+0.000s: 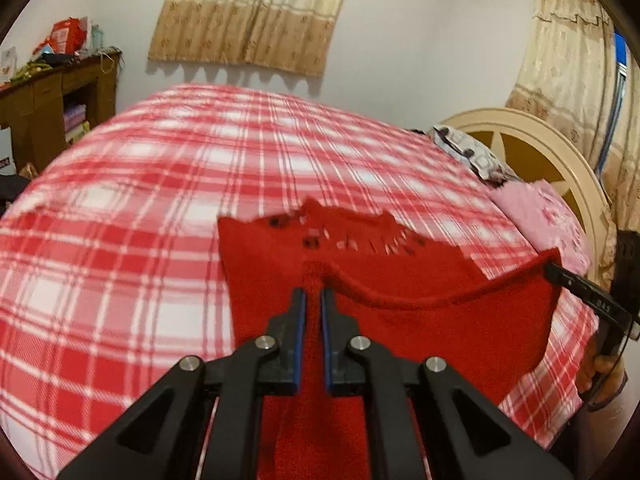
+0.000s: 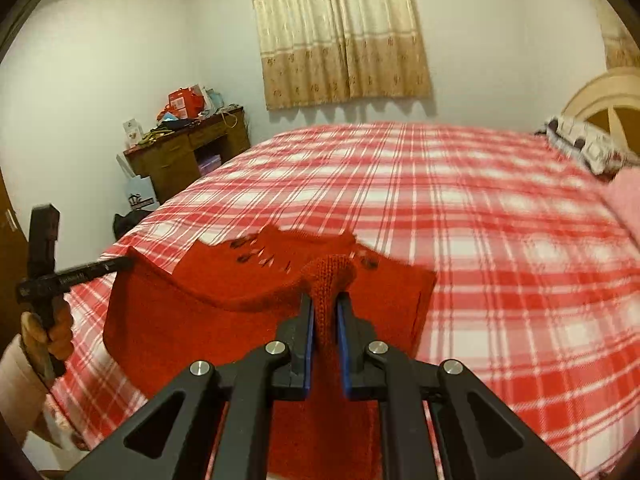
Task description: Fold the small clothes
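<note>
A small red knitted garment (image 1: pixel 420 280) with dark buttons hangs lifted above the red-and-white checked bed (image 1: pixel 160 184), its near edge stretched between both grippers. My left gripper (image 1: pixel 314 292) is shut on one corner of that edge. My right gripper (image 2: pixel 325 298) is shut on the other corner, a bunch of red knit (image 2: pixel 330 276) bulging out above its fingertips. In the left wrist view the right gripper (image 1: pixel 550 268) pinches the garment at the far right. The right wrist view has the left gripper (image 2: pixel 128 263) pinching the garment (image 2: pixel 208 320) at the far left. The far part with the buttons sags toward the bed (image 2: pixel 500 240).
A pink cloth (image 1: pixel 548 220) and a patterned pillow (image 1: pixel 472 156) lie by the cream headboard (image 1: pixel 532 148) at the right. A cluttered wooden desk (image 2: pixel 188 152) stands against the wall left of the bed. Curtains (image 2: pixel 340 32) hang on the far wall.
</note>
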Demonstrator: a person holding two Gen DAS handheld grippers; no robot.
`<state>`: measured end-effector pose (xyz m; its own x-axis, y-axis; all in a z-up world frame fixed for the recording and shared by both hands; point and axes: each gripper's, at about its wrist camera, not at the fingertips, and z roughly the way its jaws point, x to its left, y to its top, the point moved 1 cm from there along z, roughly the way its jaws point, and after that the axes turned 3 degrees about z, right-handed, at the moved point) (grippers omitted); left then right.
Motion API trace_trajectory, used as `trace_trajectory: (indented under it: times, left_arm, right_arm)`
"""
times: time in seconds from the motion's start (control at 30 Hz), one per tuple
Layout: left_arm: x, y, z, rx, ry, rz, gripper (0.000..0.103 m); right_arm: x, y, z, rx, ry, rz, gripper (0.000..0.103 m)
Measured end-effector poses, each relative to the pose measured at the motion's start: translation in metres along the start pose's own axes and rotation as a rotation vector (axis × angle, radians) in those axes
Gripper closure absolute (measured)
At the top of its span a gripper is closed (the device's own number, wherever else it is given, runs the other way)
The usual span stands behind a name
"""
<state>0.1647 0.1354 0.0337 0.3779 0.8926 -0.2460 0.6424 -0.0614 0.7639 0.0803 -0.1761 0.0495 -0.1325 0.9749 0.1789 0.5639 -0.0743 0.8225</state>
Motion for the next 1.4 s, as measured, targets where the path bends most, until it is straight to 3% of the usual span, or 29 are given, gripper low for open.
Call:
trace_trajectory:
  times: [0.27, 0.33, 0.47, 0.53, 0.63, 0.7, 0.83, 0.9, 1.0, 1.1, 1.4]
  left_arm:
    - [0.019, 0.055, 0.031, -0.036, 0.057, -0.059, 0.095]
    - [0.020, 0.063, 0.043, -0.016, 0.099, -0.041, 0.095]
    - [0.015, 0.055, 0.058, 0.073, 0.043, 0.012, 0.095]
    - [0.008, 0.040, 0.063, 0.114, 0.029, 0.063, 0.086]
    - [0.003, 0.017, 0.072, 0.153, 0.044, 0.099, 0.047]
    - [0.002, 0.005, 0.080, 0.177, 0.053, 0.105, 0.045]
    - [0.003, -0.008, 0.093, 0.225, 0.041, 0.067, 0.052]
    - [-0.003, -0.013, 0.096, 0.228, 0.077, 0.098, 0.072]
    - [-0.008, -0.017, 0.092, 0.213, 0.081, 0.124, 0.088]
    - [-0.009, -0.014, 0.081, 0.187, 0.088, 0.133, 0.096]
    - [-0.004, 0.019, 0.054, 0.104, 0.045, 0.045, 0.097]
  right_arm:
    - [-0.016, 0.051, 0.055, -0.012, -0.082, -0.056, 0.093]
    - [-0.021, 0.055, 0.076, 0.018, -0.093, -0.057, 0.093]
    - [-0.021, 0.046, 0.084, 0.044, -0.068, -0.053, 0.093]
    - [-0.021, 0.038, 0.081, 0.048, -0.045, -0.033, 0.093]
    - [-0.023, 0.028, 0.076, 0.050, -0.027, -0.001, 0.093]
    - [-0.024, 0.025, 0.074, 0.050, -0.019, 0.016, 0.093]
    - [-0.027, 0.023, 0.071, 0.052, -0.025, 0.024, 0.093]
    - [-0.029, 0.021, 0.071, 0.054, -0.031, 0.029, 0.093]
    - [-0.032, 0.018, 0.071, 0.062, -0.039, 0.043, 0.093]
    - [-0.034, 0.016, 0.067, 0.068, -0.030, 0.060, 0.093]
    - [-0.024, 0.040, 0.049, 0.024, 0.022, 0.045, 0.093]
